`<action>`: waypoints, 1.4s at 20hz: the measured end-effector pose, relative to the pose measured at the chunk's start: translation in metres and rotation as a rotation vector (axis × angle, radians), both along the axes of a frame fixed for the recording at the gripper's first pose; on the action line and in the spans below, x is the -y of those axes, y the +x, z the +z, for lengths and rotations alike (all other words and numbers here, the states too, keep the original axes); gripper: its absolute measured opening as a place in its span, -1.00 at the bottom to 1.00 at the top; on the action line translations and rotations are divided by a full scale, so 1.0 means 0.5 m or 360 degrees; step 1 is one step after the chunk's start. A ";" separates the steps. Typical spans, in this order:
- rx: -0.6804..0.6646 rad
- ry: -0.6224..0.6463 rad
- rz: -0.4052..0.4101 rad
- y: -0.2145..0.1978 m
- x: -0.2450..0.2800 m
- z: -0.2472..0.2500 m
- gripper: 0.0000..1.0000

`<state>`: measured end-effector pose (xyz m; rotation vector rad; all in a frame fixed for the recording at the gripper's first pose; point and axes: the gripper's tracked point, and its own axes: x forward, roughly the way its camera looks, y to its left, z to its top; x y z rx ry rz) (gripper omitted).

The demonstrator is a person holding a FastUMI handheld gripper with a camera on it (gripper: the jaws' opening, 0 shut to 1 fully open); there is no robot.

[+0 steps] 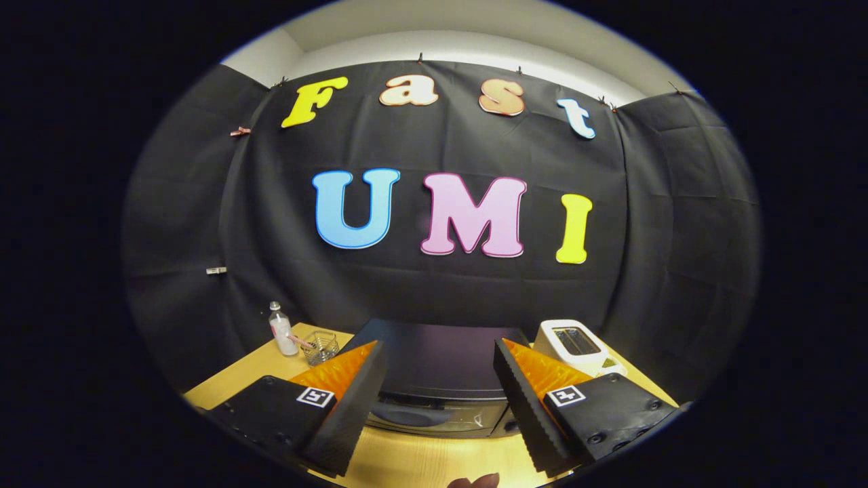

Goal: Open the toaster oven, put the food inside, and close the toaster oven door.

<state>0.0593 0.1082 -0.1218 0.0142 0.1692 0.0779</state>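
A dark toaster oven stands on the wooden table, seen from above and in front, just ahead of my fingers and partly between them. Its door looks closed, with a dark handle across the top of the glass front. My gripper hovers above the table with its jaws wide apart and nothing between them. A small dark rounded bit peeks in at the near edge of the table; I cannot tell what it is.
A white slot toaster stands to the right of the oven. To the oven's left are a small clear bottle and a clear glass with a striped straw. The black cloth wall rises close behind everything.
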 end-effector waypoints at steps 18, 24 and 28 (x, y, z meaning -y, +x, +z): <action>-0.0352 0.0027 -0.0101 0.062 -0.032 -0.248 0.93; -0.0415 0.0040 -0.0122 0.049 -0.032 -0.260 0.94; -0.0417 0.0035 -0.0113 0.049 -0.034 -0.261 0.93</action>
